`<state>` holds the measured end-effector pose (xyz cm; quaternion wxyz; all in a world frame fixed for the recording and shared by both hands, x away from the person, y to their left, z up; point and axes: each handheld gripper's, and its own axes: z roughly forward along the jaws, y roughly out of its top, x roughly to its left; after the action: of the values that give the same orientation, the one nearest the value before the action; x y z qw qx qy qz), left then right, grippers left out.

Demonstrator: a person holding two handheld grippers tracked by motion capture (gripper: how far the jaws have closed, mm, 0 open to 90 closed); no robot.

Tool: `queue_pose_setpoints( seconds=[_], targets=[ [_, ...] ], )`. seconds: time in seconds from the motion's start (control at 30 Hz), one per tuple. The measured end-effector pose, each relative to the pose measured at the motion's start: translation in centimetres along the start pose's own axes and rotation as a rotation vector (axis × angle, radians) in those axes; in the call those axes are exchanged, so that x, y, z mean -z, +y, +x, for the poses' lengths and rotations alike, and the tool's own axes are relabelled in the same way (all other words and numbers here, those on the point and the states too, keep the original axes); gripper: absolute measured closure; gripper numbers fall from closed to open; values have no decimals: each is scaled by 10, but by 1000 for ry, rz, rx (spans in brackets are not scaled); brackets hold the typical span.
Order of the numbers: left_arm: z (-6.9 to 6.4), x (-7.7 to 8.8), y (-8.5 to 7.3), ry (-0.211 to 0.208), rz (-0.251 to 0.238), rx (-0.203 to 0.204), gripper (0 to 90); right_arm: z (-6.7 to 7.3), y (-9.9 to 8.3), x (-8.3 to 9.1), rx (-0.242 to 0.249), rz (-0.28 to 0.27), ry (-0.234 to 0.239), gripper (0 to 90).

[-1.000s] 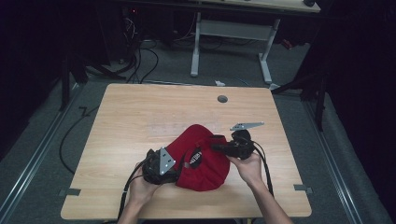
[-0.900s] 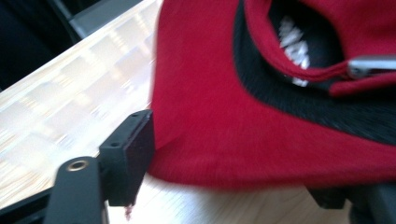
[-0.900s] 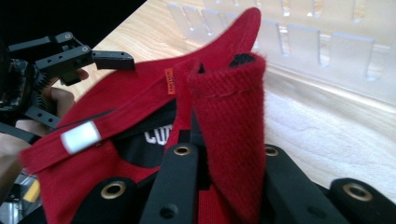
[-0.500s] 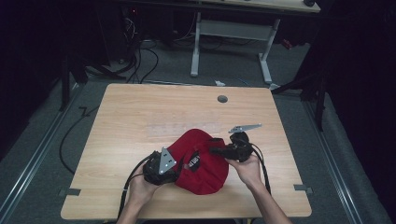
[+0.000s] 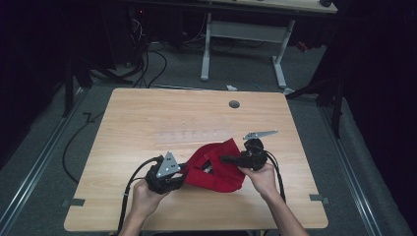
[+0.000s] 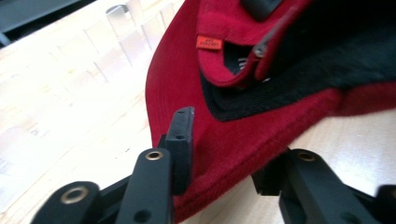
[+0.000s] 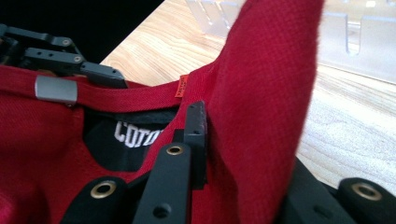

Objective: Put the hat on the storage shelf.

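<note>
A red cap [image 5: 216,172] lies on the wooden table [image 5: 147,123] near its front edge, tipped so that its black inner lining shows. My left gripper [image 5: 186,169] holds the cap's left rim. In the left gripper view the red edge [image 6: 243,140] sits pinched between the jaws, which have just been closing. My right gripper [image 5: 223,159] grips the cap's right side. In the right gripper view a raised fold of red fabric [image 7: 266,93] stands between its jaws, which have just been opening slightly. The left gripper [image 7: 60,56] shows beyond the cap's strap.
A clear plastic strip [image 5: 194,133] lies on the table just behind the cap. A round cable hole [image 5: 234,104] sits near the far edge. Beyond the table stand another desk's white legs [image 5: 206,49], with cables on the floor at left.
The left gripper's jaws have closed on the cap's rim and risen a little. The cap, dome up before, now lies tipped with its inside showing. The right hand has stayed put.
</note>
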<state>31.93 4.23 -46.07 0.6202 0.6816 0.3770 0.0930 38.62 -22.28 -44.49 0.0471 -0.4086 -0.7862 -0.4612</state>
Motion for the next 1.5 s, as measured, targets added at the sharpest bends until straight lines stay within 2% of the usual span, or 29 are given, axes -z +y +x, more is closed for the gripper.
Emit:
queue_pose_setpoints(
  seconds=[0.23, 0.33, 0.5, 0.57, 0.6, 0.67, 0.73, 0.87, 0.97, 1.07, 1.17, 1.2, 1.23, 1.27, 1.3, 1.37, 1.4, 1.43, 1.5],
  targets=[
    [-10, 3, 3, -53, 28, -26, 766, -5, 1, 0, -15, -18, 1, 751],
    [-14, 5, 5, -64, 36, -52, 813, -9, 1, 0, -32, -35, 5, 713],
    [-18, 9, 6, -70, 52, -84, 835, -12, 2, 0, -54, -56, 18, 659],
    [-20, 10, 6, -73, 57, -84, 845, -14, 3, 1, -67, -80, 14, 621],
    [-21, 11, 6, -76, 62, -94, 848, -18, 4, 5, -87, -113, 15, 593],
    [-21, 12, 6, -73, 69, -102, 850, -19, 4, 6, -93, -129, 11, 584],
    [-20, 12, 6, -64, 76, -110, 851, -23, 4, 13, -98, -168, -25, 547],
    [-15, 16, 10, -36, 62, -99, 852, -28, 3, 22, -109, -208, -73, 518],
    [-11, 21, 14, -36, 42, -70, 853, -31, 1, 28, -118, -228, -90, 476],
    [-9, 20, 14, -25, 47, -61, 852, -30, 0, 29, -94, -236, -114, 468],
    [-6, 21, 14, -3, 53, -53, 852, -32, -2, 32, -103, -257, -106, 461],
    [-4, 22, 14, 4, 51, -51, 852, -34, -2, 34, -115, -271, -95, 459],
    [-2, 24, 15, 10, 44, -47, 852, -37, -5, 40, -126, -301, -106, 456],
    [0, 26, 17, 12, 38, -37, 852, -37, -5, 40, -126, -301, -106, 456],
    [2, 28, 18, 12, 24, -27, 852, -38, -7, 42, -124, -304, -121, 454],
    [7, 31, 22, 17, 7, -19, 851, -44, -15, 41, -109, -276, -177, 446],
    [10, 31, 23, 21, -1, -14, 851, -44, -15, 41, -109, -276, -177, 446],
    [12, 32, 25, 28, -9, -8, 851, -48, -23, 36, -94, -244, -226, 439],
    [22, 32, 29, 47, -35, 23, 851, -54, -32, 30, -100, -212, -256, 436]
  ],
)
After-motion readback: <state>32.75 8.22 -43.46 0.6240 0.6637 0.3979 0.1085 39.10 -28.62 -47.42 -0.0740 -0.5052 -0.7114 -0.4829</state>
